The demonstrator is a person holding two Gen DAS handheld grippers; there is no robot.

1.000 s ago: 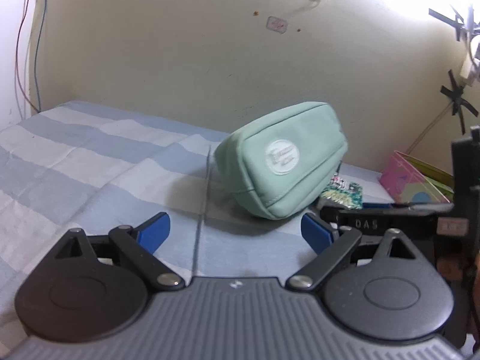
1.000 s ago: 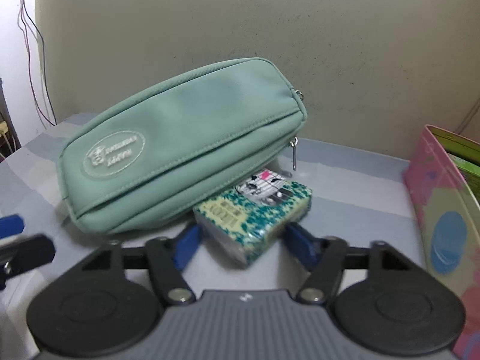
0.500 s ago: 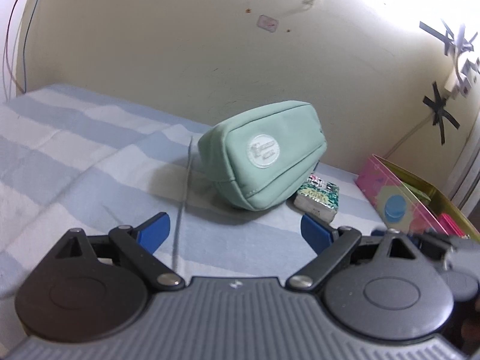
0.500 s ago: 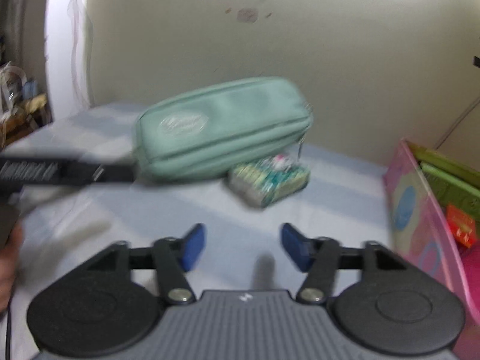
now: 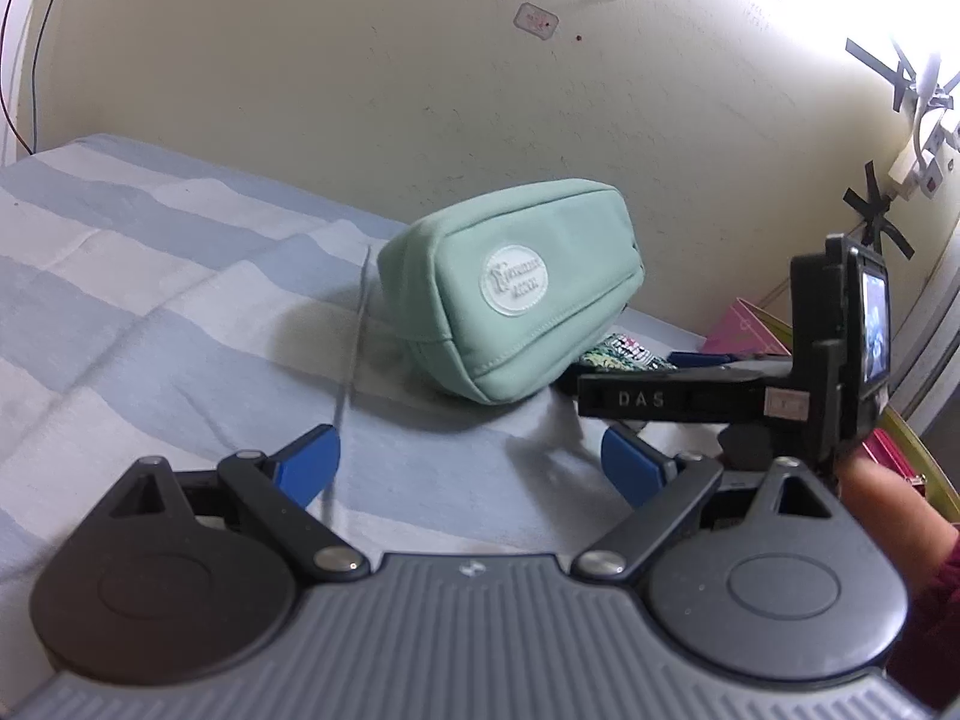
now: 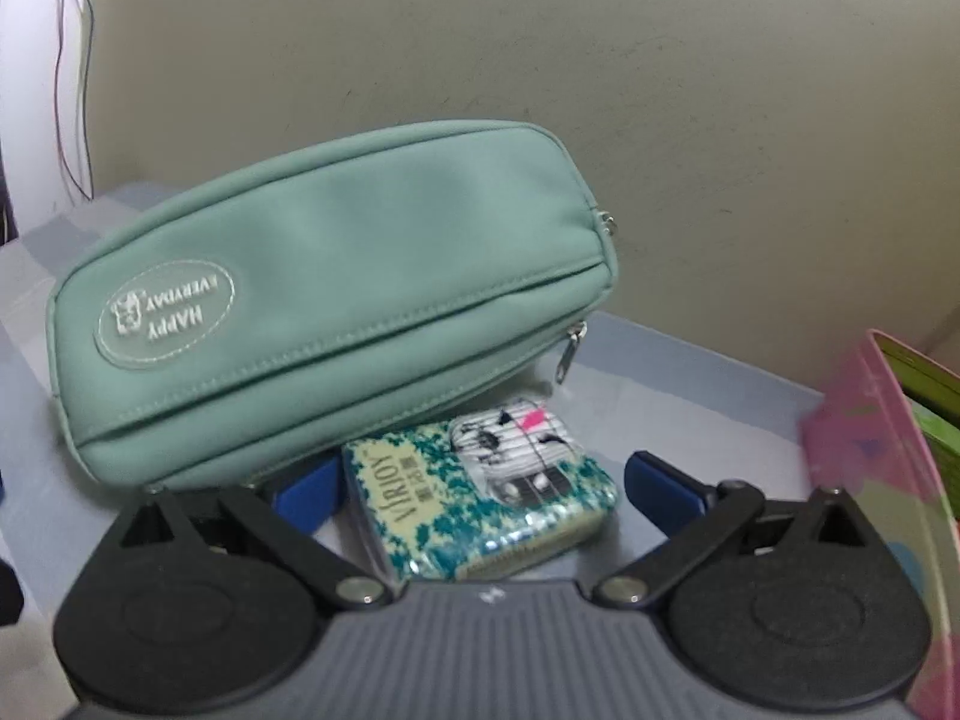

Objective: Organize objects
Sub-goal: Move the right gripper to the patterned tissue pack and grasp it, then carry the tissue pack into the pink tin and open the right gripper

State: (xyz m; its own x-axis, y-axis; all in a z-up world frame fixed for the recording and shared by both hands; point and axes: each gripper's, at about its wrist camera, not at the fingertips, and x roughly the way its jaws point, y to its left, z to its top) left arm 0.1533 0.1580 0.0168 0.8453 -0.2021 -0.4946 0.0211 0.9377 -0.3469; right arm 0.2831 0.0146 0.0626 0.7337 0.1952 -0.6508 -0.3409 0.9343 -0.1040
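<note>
A mint-green zip pouch lies on the striped bedsheet near the wall. A small green-patterned tissue pack rests against its front. My right gripper has its jaws opening, one on each side of the pack. Its blue pads stand clear of the pack, with a small gap on each side. My left gripper hangs open over bare sheet, short of the pouch, with nothing between its fingers.
A pink box with green contents stands at the right. The cream wall runs close behind the pouch. The right tool's black bar and a hand cross the left wrist view at right.
The right gripper drew back from the tissue pack, then came forward around it again with its jaws spread wider. The left gripper tilted a little and stayed put.
</note>
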